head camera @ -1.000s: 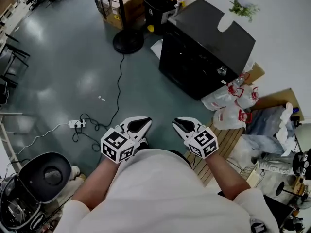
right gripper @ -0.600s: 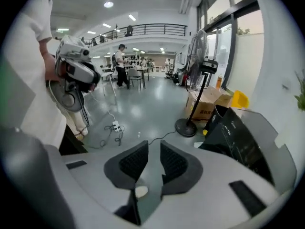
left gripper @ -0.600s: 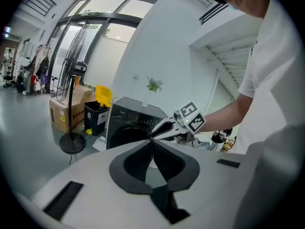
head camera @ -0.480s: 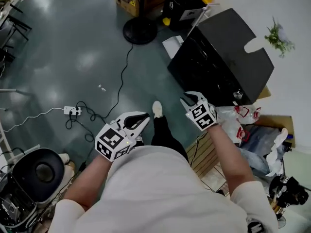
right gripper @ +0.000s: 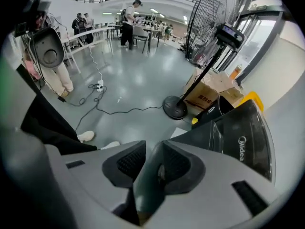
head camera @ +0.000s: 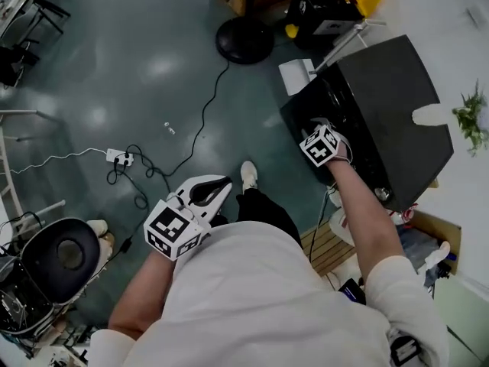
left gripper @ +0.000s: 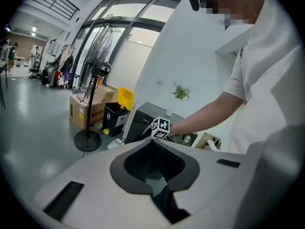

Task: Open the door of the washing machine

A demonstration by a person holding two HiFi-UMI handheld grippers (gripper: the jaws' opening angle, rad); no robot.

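Note:
The black washing machine stands at the right of the head view, and its dark glass door with a white logo faces the floor side. My right gripper is stretched out over the machine's front top edge and points steeply down. Its jaws have just been opening, and they stand apart around only floor. My left gripper hangs close to the person's body, away from the machine. Its pads look closed together with nothing held. The left gripper view shows the machine ahead.
A fan stand's round base and a black bin with a yellow lid sit beyond the machine. A power strip with cables lies on the floor at left. A black stool is at lower left, a wooden pallet by the machine.
The right arm has reached forward from beside the body to the washing machine's front edge. The person has stepped closer to the machine. The left gripper stays near the body.

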